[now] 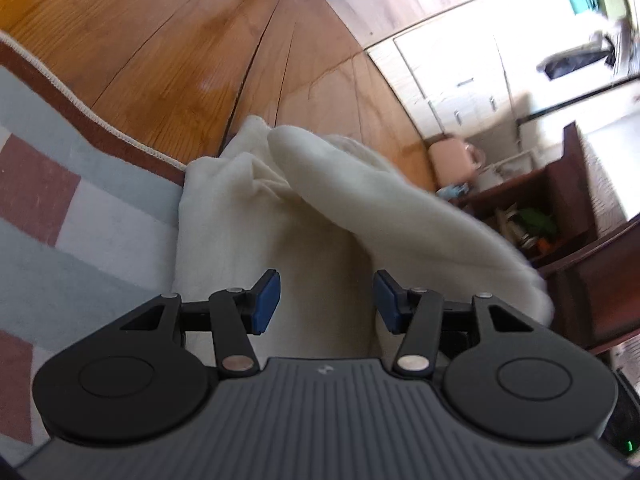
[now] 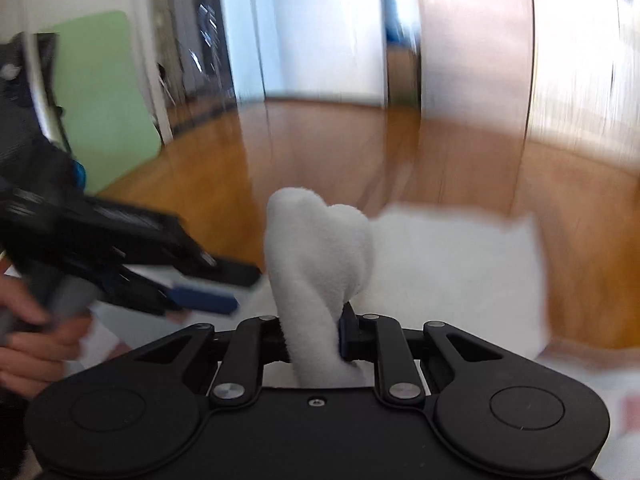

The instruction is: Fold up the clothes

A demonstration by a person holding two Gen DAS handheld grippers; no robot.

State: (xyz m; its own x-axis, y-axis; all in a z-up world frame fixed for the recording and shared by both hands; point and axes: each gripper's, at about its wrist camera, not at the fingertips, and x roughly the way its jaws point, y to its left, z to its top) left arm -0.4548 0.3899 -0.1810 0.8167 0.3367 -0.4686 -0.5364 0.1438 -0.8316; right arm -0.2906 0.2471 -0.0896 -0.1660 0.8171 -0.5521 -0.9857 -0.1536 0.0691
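Note:
A cream-white garment (image 1: 280, 200) lies bunched, partly on the rug and partly on the wooden floor, with one thick fold running to the right. My left gripper (image 1: 326, 300) hovers over it, blue pads (image 1: 266, 300) well apart and nothing pinched between them. In the right wrist view my right gripper (image 2: 316, 332) is shut on a raised fold of the white garment (image 2: 320, 240), which stands up out of the jaws. The rest of the cloth (image 2: 452, 264) spreads behind, blurred. The left gripper (image 2: 236, 288) shows at the left, held by a hand (image 2: 36, 344).
A rug (image 1: 80, 208) of grey and red-brown blocks with a corded edge lies at the left. Wooden floor (image 1: 180, 40) stretches beyond. A dark wooden shelf unit (image 1: 560, 216) with small items stands at the right, and pale cabinets (image 1: 460, 80) behind it. A green panel (image 2: 104, 92) stands far left.

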